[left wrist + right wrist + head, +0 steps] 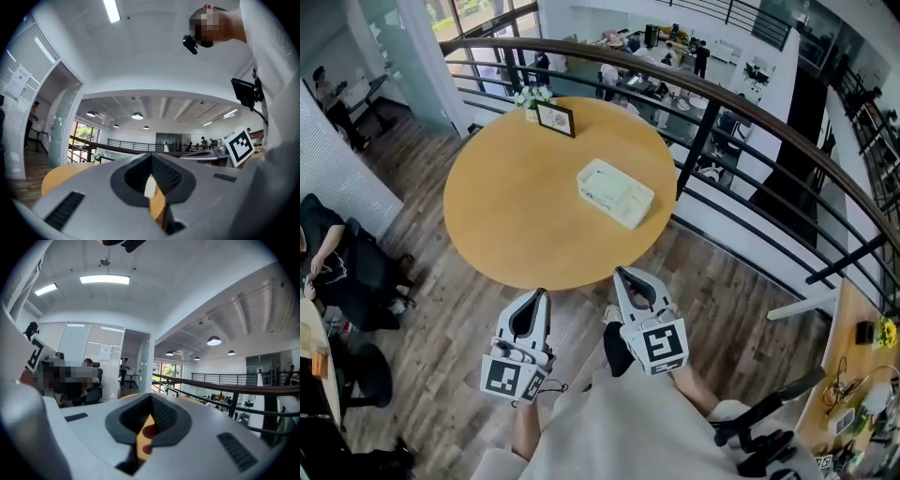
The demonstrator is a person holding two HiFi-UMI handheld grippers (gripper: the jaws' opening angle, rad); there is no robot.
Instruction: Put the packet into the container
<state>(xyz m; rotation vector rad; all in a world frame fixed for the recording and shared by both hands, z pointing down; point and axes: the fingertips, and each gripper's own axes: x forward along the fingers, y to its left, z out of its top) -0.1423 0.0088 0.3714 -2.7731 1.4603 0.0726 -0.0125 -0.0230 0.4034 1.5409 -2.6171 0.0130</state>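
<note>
While we hold left gripper point(541, 294) and right gripper point(622, 274) closed and empty, the container point(606, 209) sits well ahead of them; the packet perhaps lies inside already, leaving little to do.

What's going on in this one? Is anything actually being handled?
A person faces the round table with a gripper in each hand. The left gripper and the right gripper are both shut and empty, held low by the table's near edge. The white container sits on the table beyond them, untouched. No packet can be made out. A picture frame stands at the far edge.
</note>
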